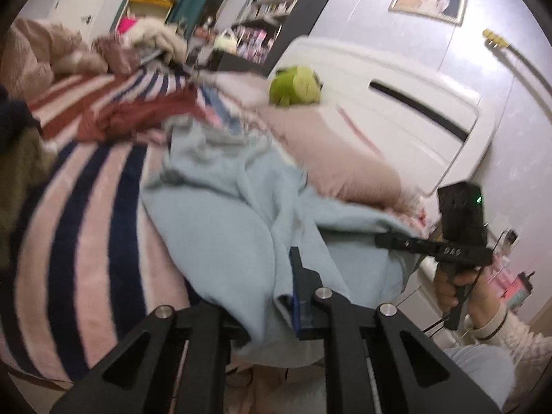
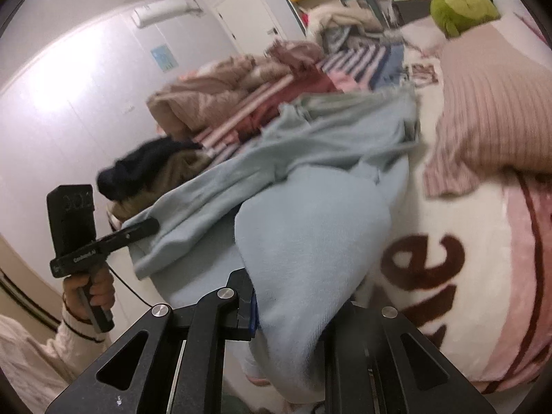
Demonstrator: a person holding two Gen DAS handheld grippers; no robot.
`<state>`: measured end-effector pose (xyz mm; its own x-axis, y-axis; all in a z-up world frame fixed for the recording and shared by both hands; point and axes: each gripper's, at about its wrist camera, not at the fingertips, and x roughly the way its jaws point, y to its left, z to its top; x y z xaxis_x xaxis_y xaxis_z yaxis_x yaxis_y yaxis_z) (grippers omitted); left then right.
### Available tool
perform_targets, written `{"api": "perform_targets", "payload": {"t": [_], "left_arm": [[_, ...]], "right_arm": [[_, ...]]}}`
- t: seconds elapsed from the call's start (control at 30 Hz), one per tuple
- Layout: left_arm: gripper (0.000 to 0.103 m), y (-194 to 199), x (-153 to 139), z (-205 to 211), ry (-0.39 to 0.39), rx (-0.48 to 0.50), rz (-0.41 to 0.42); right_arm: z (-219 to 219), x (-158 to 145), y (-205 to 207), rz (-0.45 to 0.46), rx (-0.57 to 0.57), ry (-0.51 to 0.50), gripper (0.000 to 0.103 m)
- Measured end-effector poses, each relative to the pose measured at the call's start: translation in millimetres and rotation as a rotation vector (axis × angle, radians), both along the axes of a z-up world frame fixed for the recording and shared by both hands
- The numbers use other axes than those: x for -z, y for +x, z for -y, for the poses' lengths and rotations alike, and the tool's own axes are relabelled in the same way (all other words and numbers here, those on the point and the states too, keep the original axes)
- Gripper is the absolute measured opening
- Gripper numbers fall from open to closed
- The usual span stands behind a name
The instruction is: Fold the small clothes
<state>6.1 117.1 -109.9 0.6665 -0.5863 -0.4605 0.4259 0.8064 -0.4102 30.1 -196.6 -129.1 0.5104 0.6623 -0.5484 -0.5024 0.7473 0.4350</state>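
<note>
A light blue garment (image 1: 220,214) lies crumpled on the striped bed and is held at two edges. My left gripper (image 1: 276,307) is shut on its near edge; cloth hides the left finger. My right gripper (image 1: 383,238) is seen from the side at the right, shut on the garment's other edge. In the right wrist view the same garment (image 2: 310,227) drapes over my right gripper (image 2: 293,307), covering the right finger, and my left gripper (image 2: 151,224) pinches its far left edge.
A pink and navy striped blanket (image 1: 79,227) covers the bed. A pink pillow (image 1: 331,151) and a green plush toy (image 1: 296,86) lie by the white headboard (image 1: 396,114). Dark red clothes (image 1: 138,114) and a dark and olive pile (image 2: 151,169) lie beyond.
</note>
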Motion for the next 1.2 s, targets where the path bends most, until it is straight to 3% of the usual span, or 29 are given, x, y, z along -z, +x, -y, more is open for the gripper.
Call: {"api": "perform_targets", "payload": {"t": [0.37,0.53,0.63,0.83,1.0,1.2], "left_arm": [[0.011,-70,-73,-29,-0.016,0.040,0.128],[0.011,-61,-77,-40,0.010,0.006,0.114],[0.012,-25,-68,-42,0.031,-0.010,0.086],[0.012,84,-33,-37,0.099,-0.042,-0.039],[0.012,170,-1,-24,0.146,-0.052,-0.127],[0.018,236,38,-19,0.177,-0.058,-0.234]], "right_arm": [[-10,-70,-55,0.110,-0.087,0.024,0.009],[-20,-83,-61,0.087,-0.115,-0.004,0.009],[-20,-81,-40,0.072,-0.088,-0.016,0.009],[-22,-61,56,-0.020,-0.014,-0.057,0.009],[-29,-24,154,-0.164,0.065,-0.130,0.009],[-37,20,223,-0.265,0.099,-0.157,0.014]]}}
